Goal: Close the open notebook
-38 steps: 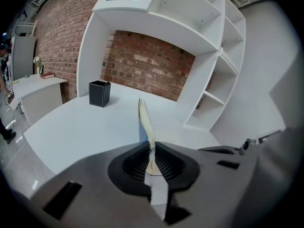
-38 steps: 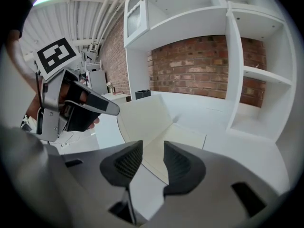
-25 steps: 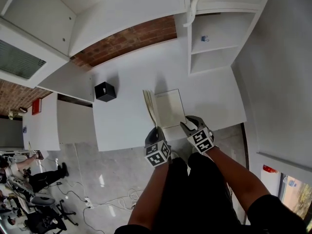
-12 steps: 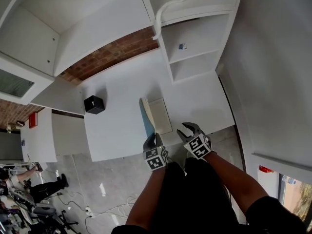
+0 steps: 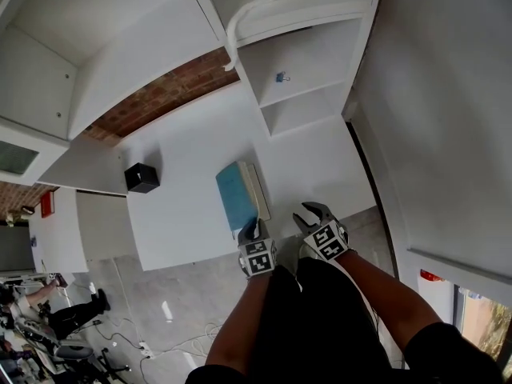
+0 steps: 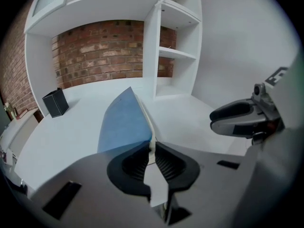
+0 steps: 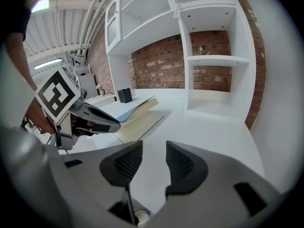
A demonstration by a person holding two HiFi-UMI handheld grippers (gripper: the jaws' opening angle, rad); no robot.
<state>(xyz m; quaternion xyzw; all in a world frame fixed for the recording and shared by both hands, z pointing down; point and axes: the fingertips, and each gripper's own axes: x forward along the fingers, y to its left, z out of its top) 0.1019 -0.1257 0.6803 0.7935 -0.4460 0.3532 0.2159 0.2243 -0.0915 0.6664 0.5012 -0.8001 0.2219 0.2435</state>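
Our left gripper [image 6: 151, 148] has its jaws nearly together, pinching the near edge of the blue cover [image 6: 124, 122] of the thin blue-covered notebook [image 5: 238, 192] with cream pages. We see that cover raised at a slant over the pages, not yet flat on them. The notebook lies near the front edge of the white desk [image 5: 192, 134], with a small black box [image 5: 141, 178] well apart to its left. Our right gripper [image 7: 153, 148] hangs just right of the notebook, jaws moderately apart with only bare desk between them.
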